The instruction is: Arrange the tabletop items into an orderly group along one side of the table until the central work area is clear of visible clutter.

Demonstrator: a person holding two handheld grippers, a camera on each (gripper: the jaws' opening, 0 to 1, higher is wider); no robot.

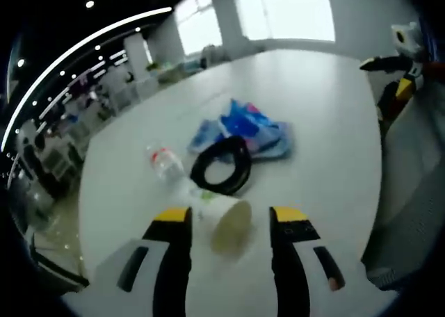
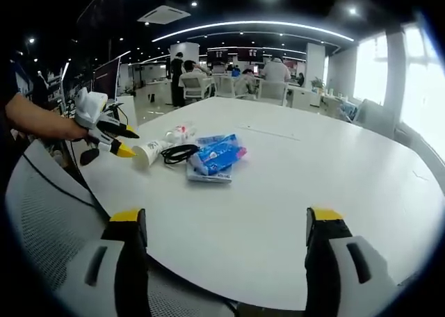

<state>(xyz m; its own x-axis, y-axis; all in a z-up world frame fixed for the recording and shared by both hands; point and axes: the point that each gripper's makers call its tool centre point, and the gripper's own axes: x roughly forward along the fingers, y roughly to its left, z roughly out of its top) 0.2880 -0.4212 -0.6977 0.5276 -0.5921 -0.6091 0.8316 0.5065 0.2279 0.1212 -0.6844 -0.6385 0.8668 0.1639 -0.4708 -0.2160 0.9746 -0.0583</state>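
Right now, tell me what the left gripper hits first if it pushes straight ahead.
The paper cup, lying on its side between the open jaws of the left gripper. Beyond it lies the black cable coil, though depth is hard to judge here.

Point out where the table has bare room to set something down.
Free: the wide table stretch between the blue packets and the right gripper, and the far side beyond the packets. Crowded: the corner where cup, bottle, black cable and left gripper cluster.
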